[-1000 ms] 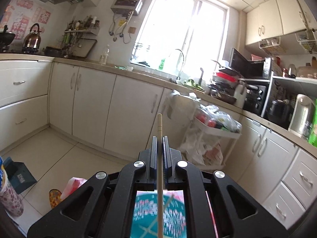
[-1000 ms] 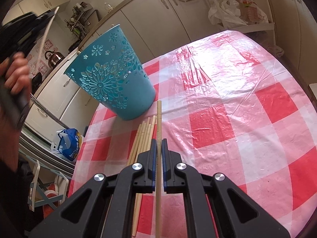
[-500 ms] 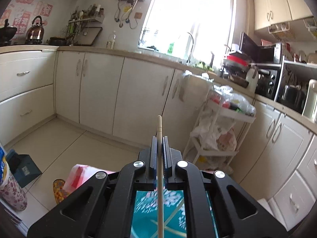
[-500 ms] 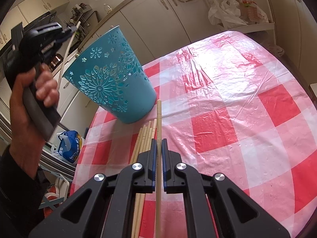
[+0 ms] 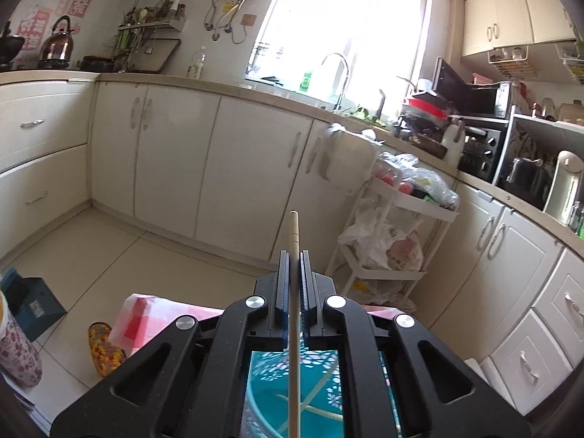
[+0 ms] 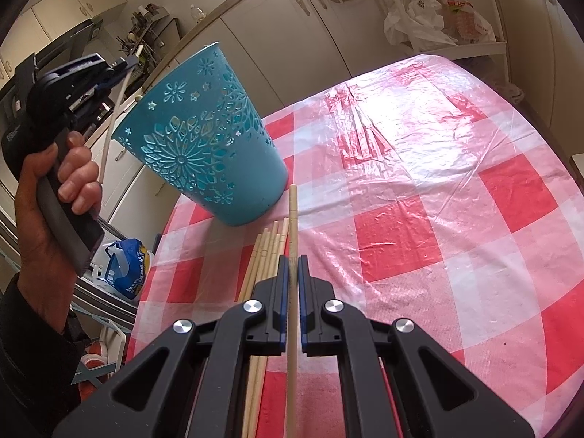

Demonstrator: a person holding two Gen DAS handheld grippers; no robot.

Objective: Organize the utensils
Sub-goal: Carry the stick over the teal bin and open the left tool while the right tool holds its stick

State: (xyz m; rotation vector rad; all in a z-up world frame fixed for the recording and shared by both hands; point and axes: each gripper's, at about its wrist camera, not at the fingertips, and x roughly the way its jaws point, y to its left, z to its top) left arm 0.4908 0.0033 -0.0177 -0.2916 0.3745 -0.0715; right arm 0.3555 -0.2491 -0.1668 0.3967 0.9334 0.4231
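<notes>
The right tool [image 6: 291, 281] was clenched on one chopstick [image 6: 292, 241] above the loose chopsticks [image 6: 263, 255] near the table's [image 6: 456, 189] left edge, before the teal basket [image 6: 204, 138], where the left tool [image 6: 126, 61] gripped another chopstick [image 6: 113, 109] over its rim.

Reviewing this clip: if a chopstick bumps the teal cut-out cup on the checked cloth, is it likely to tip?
Quite possibly. The teal cup is tall, wide at the rim and narrow at the base, so it looks top-heavy. Its wall is thin and pierced with cut-outs, which suggests light plastic and little weight to resist a push. The glossy checked cloth may let it slide rather than topple.
</notes>
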